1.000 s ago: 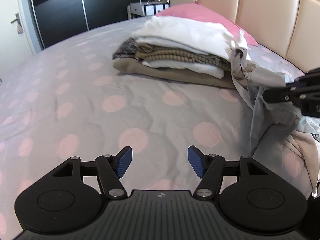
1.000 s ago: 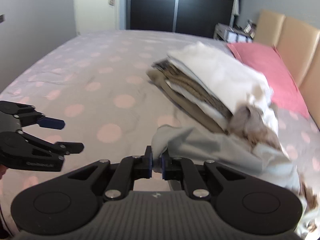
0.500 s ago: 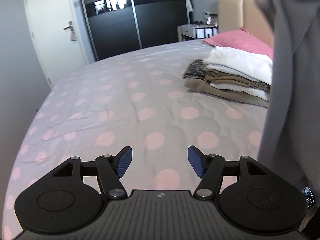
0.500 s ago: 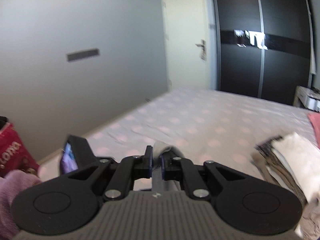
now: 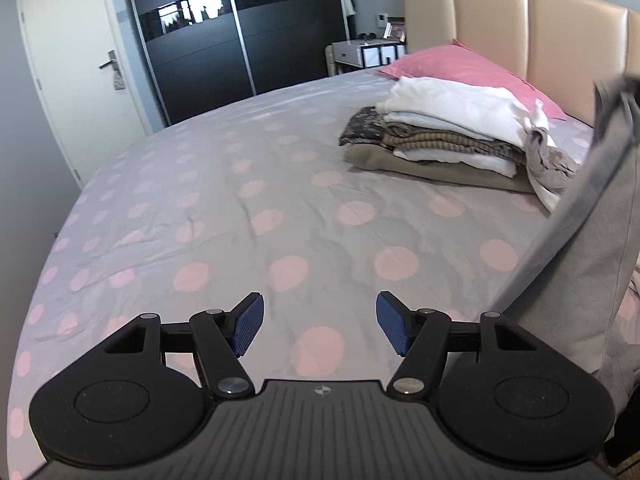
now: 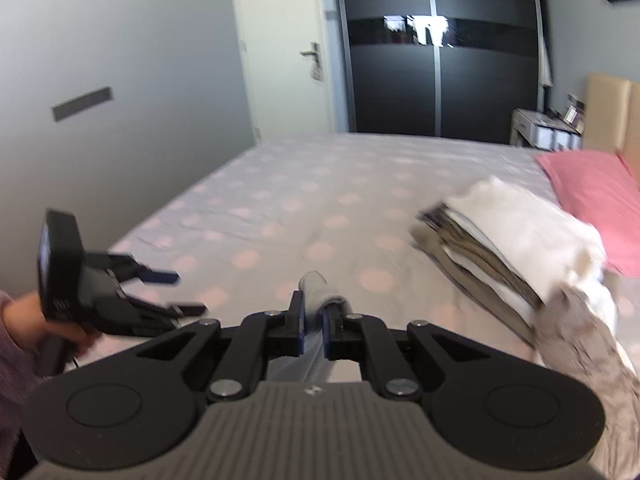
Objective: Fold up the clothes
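My right gripper [image 6: 312, 326] is shut on a fold of a grey garment [image 6: 316, 288] and holds it up in the air. In the left wrist view the same grey garment [image 5: 576, 264] hangs down at the right edge, over the bed. My left gripper [image 5: 319, 326] is open and empty, low over the polka-dot bedspread [image 5: 248, 208]. It also shows at the left of the right wrist view [image 6: 160, 292]. A stack of folded clothes [image 5: 440, 136] lies near the headboard, white on top, beige and patterned below.
A crumpled beige garment [image 6: 580, 328] spills off the right side of the stack. A pink pillow [image 5: 460, 68] lies against the padded headboard [image 5: 520, 28]. A dark wardrobe [image 5: 240, 32], a white door [image 5: 72, 80] and a bedside table [image 5: 360, 54] stand beyond the bed.
My right gripper lifted the grey garment off the bed and swung it up, then lowered a little. The left gripper stayed open and turned its view back towards the stack.
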{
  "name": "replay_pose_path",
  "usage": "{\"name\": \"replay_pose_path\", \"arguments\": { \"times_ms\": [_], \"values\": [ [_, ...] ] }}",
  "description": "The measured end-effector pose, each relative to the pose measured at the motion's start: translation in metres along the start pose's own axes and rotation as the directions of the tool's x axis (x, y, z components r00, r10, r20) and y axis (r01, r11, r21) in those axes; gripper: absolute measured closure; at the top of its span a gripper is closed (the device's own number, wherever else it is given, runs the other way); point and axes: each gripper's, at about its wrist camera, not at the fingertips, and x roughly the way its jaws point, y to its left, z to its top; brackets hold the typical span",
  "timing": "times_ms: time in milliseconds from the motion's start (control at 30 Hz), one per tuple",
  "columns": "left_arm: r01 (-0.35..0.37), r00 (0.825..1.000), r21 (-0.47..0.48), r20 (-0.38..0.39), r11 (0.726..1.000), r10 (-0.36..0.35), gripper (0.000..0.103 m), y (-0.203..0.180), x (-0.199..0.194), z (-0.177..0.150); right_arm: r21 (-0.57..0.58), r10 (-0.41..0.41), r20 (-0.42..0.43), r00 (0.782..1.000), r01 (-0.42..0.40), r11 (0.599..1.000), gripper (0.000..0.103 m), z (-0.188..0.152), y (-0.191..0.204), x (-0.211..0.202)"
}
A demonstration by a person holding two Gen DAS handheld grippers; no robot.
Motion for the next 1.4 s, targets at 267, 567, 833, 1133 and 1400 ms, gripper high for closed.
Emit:
{"name": "replay_pose_path", "arguments": {
  "times_ms": [267, 567, 833, 1133, 1400],
  "values": [
    [0.114, 0.993, 0.083, -0.03, 0.99, -0.112, 0.041, -0.028, 0.024, -0.005, 0.09, -0.081, -0.211, 0.974, 0.102, 0.991, 0.094, -0.083, -0.044, 0.008],
    [0.319, 0.946, 0.225, -0.13, 0.921, -0.296, 0.032, -0.07, 0.043, -0.024, 0.217, -0.085, -0.341, 0.936, 0.166, 0.962, 0.094, -0.144, -0.077, 0.023],
    [0.379, 0.915, 0.237, -0.239, 0.894, -0.325, 0.043, -0.09, 0.069, -0.049, 0.236, -0.073, -0.351, 0.933, 0.163, 0.958, 0.094, -0.15, -0.082, 0.023],
    [0.325, 0.932, 0.059, -0.189, 0.944, -0.31, 0.103, -0.061, 0.069, -0.034, 0.134, -0.138, -0.275, 0.951, 0.18, 0.975, 0.094, -0.1, -0.074, 0.03],
    [0.178, 0.982, -0.004, -0.06, 0.984, -0.177, 0.103, -0.006, 0.026, -0.009, -0.048, -0.202, -0.108, 0.974, 0.197, 0.979, 0.094, -0.011, -0.029, 0.042]
  ]
}}
